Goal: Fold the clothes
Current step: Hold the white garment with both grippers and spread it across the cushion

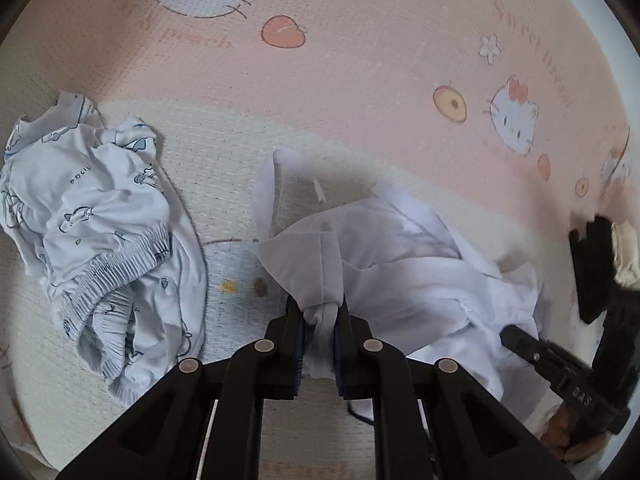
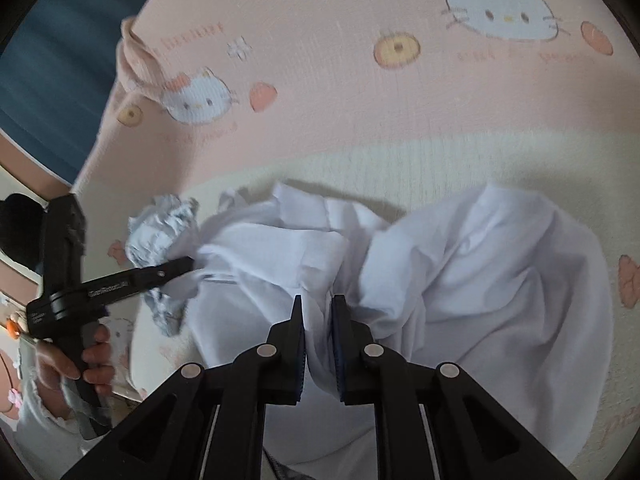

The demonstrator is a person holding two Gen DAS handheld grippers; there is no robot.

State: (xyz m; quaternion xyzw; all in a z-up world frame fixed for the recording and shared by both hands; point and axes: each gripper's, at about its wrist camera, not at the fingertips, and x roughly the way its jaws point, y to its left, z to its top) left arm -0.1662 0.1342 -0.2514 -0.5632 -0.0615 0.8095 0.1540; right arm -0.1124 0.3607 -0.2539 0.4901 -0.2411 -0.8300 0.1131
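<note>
The white garment (image 1: 420,264) lies crumpled on the pink-and-cream cartoon-print mat (image 1: 360,60), bunched in loose ridges. In the left wrist view it spreads from the centre toward 4 o'clock. The left gripper (image 1: 323,312) has its fingers pinching a gathered, rope-like twist of this cloth. The right gripper (image 2: 318,320) has a fold of the same garment between its fingers, which look closed on it.

The fabric looks thin, light and limp. It should drape and slide rather than hold any shape, and a bunched pinch like the left one will probably drag wrinkles along. An edge, a hem or a corner would give a cleaner hold than the middle of a wad, though no clear hem or corner can be made out from the heap as it lies.

A second piece, a pale blue printed garment (image 1: 100,232) with a gathered elastic band, sits crumpled at 9 o'clock in the left view, apart from the white one. In the right view it touches the white cloth at 9 o'clock, just by the left gripper. It may crowd any spreading toward that side. The mat beyond, toward 12 o'clock, is bare.
</note>
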